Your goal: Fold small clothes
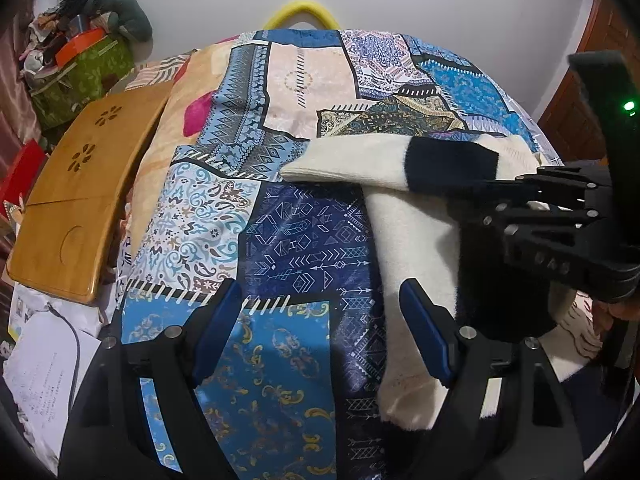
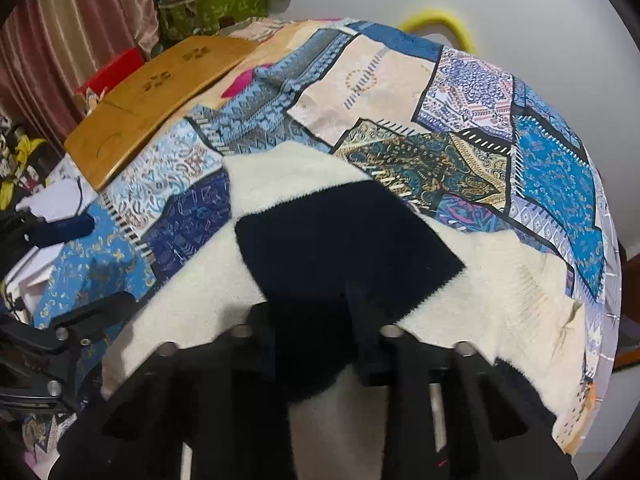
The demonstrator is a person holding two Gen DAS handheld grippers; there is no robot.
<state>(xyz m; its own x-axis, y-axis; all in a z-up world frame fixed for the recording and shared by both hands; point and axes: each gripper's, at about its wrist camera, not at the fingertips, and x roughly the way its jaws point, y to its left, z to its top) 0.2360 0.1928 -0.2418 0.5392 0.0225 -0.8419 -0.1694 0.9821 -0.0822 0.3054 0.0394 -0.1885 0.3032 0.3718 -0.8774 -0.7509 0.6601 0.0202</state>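
A small cream and black fuzzy sweater (image 1: 412, 236) lies on a patchwork bedspread (image 1: 280, 248). One sleeve is folded across its top, with a black band (image 1: 452, 168). My left gripper (image 1: 320, 320) is open and empty, its blue pads hovering over the bedspread just left of the sweater's lower edge. My right gripper (image 1: 532, 196) reaches in from the right over the sweater. In the right wrist view the sweater (image 2: 320, 248) fills the middle, and the right gripper (image 2: 316, 320) has its fingers close together with the black cloth (image 2: 344, 248) between and around them.
A wooden lap tray (image 1: 76, 196) lies at the bed's left side, also in the right wrist view (image 2: 152, 100). Papers and a cable (image 1: 48, 356) sit below it. A green storage bag (image 1: 80, 76) with clutter stands at the back left. A yellow hoop (image 1: 300, 10) leans against the wall.
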